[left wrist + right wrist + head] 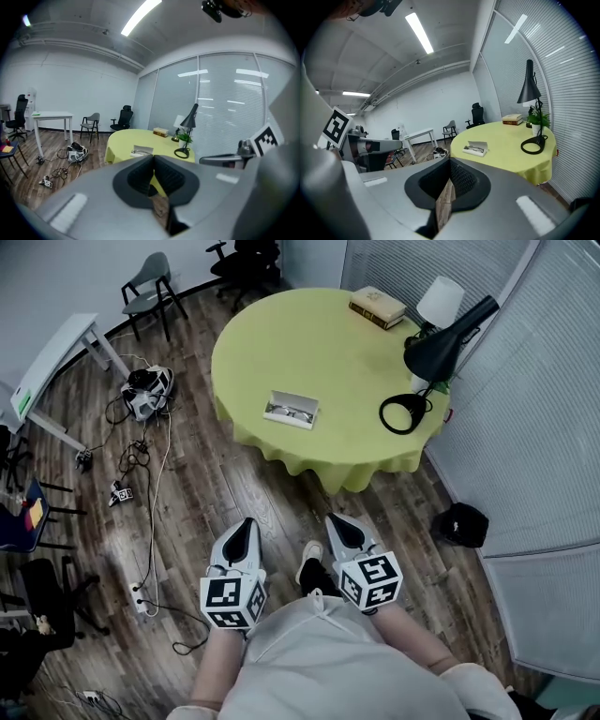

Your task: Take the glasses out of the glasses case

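Task item: glasses case (291, 411), open, lying on the near-left part of the round table (319, 343) with the yellow-green cloth; the glasses (287, 412) lie inside it, untouched.

Position relative to jaws: the left gripper (247, 524) and the right gripper (337, 520) sit low in the head view, side by side over the wood floor (234, 484), both pointing toward the table; the case lies far beyond their tips, well apart from both.

In the left gripper view the jaws are closed tip to tip with nothing between them; the case appears just above the tips, slightly to the left, near the table's edge.

In the right gripper view the jaws likewise meet at the tips; only floor shows through the narrow wedge behind them, so nothing is held; the case shows above and to the right of the tips.

Other items on the table: a book (377, 307) at the far side; a black desk lamp (441, 351) at the right; a small plant (536, 119) beside the lamp.

Writing: the marker cube (232, 601) on each gripper carries black-and-white square patterns only; print on the book and on the case is too small to read.
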`<state>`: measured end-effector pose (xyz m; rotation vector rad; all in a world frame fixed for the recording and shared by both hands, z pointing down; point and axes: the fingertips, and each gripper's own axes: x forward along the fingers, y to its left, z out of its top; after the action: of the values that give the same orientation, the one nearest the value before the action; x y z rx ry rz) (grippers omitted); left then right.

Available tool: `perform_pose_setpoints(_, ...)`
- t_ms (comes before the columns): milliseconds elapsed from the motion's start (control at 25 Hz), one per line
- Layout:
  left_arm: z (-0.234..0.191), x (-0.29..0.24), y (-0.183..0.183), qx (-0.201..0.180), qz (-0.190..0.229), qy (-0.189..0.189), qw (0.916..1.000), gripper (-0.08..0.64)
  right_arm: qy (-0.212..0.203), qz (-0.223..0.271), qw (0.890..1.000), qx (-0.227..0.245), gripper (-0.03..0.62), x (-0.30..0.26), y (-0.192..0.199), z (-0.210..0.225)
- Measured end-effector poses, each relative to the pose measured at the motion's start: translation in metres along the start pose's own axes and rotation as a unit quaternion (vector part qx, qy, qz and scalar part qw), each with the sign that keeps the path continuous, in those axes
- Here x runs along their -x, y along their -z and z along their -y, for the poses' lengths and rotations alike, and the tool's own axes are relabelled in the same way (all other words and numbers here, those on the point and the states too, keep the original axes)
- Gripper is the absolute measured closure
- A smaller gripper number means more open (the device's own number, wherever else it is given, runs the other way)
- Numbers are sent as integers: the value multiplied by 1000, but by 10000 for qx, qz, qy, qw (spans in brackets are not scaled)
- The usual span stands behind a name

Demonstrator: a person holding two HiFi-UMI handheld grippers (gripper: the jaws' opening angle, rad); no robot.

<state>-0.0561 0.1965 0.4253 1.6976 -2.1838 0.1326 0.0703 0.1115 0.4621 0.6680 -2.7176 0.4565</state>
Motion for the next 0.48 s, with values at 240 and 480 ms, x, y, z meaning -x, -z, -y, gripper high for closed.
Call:
perform_pose_setpoints(240, -7, -93, -33, -2, 7, 77, 10000, 554, 9, -67, 9999, 84, 592, -62, -36, 58)
perform_pose_setpoints(480, -13, -161, -55, 53, -53, 159, 9998, 554, 197, -172, 9996, 107, 592, -103, -59, 102)
